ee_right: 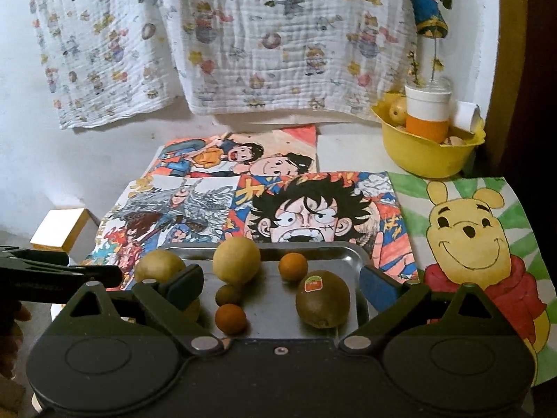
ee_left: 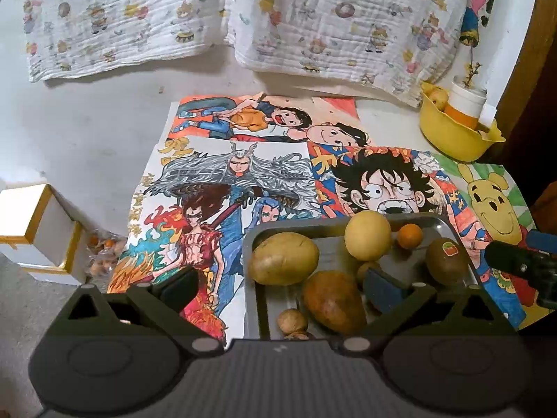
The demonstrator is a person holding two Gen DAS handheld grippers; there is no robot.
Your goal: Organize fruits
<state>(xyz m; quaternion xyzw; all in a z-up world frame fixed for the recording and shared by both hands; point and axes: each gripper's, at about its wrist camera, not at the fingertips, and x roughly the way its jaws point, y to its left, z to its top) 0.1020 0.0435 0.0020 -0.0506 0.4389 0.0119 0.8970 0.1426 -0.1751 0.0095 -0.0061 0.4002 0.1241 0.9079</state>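
A metal tray (ee_left: 254, 240) (ee_right: 355, 254) holds several fruits: a round yellow one (ee_left: 368, 235) (ee_right: 236, 259), a small orange (ee_left: 409, 236) (ee_right: 293, 266), a kiwi with a sticker (ee_left: 446, 261) (ee_right: 322, 299), two brown oval ones (ee_left: 284, 258) (ee_left: 334, 301) and small brown balls (ee_left: 291, 320) (ee_right: 230, 318). My left gripper (ee_left: 282, 285) hovers open over the tray's left part, its right finger among the fruits. My right gripper (ee_right: 282, 284) is open too, straddling the tray just short of the kiwi and small fruits. Neither holds anything.
Colourful cartoon drawings (ee_left: 240, 174) (ee_right: 466, 240) cover the table under the tray. A yellow bowl (ee_left: 449, 136) (ee_right: 428, 153) with a cup and fruit stands at the back right. White boxes (ee_left: 38, 226) sit left, below the table. A printed cloth (ee_right: 226, 45) hangs behind.
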